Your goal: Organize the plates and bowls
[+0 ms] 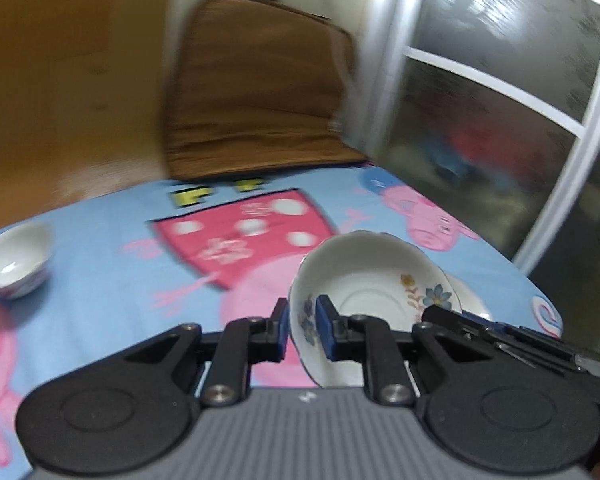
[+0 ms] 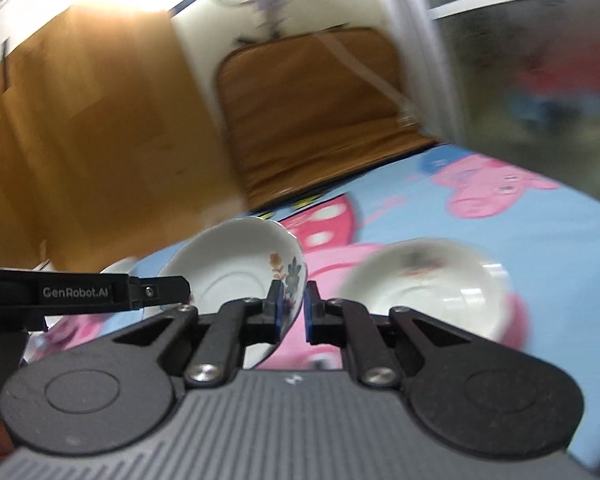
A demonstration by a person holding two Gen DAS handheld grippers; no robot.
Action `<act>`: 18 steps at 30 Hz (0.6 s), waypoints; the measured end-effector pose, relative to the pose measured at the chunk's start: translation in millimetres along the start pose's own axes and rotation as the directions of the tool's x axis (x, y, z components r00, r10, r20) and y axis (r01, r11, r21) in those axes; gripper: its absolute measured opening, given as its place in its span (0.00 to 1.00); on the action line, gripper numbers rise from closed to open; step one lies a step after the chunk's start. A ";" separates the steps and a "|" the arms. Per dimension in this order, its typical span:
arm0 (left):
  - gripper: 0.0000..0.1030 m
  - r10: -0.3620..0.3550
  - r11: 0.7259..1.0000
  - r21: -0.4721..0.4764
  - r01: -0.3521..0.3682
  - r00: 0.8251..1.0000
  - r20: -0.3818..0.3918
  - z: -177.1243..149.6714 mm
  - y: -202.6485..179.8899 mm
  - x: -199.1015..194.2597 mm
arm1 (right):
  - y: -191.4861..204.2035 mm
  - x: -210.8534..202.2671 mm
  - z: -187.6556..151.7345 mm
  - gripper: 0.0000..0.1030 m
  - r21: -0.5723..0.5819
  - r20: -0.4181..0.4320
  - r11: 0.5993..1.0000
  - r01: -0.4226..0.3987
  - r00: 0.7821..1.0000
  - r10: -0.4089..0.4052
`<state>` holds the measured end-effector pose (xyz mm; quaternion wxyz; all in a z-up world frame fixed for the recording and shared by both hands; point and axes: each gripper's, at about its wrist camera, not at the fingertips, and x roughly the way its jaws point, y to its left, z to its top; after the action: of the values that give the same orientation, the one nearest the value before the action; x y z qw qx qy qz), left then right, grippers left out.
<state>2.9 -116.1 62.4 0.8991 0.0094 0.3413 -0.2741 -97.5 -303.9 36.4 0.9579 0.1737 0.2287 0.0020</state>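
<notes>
Glazed china, stiff, slick and chip-prone by our judgement: left gripper pinches one floral plate by its rim, right gripper likewise clamps another floral plate, both tilted just ahead of the fingers.

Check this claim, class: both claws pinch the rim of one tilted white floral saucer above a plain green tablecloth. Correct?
Not quite. The tablecloth is light blue with pink cartoon pigs, as the left wrist view shows. The rest holds: left claw and right claw both pinch the tilted white floral saucer.
</notes>
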 end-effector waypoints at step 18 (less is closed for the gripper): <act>0.24 0.059 0.991 0.125 -0.054 0.997 -0.039 1.5 -63.1 47.7 | -49.2 -8.7 -4.9 0.62 0.072 0.125 0.987 0.144 0.980 -0.152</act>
<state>1.8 -193.2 44.8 0.8966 0.0809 0.3424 -0.2689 -111.2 -349.2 19.8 0.9623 0.1858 0.1782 -0.0880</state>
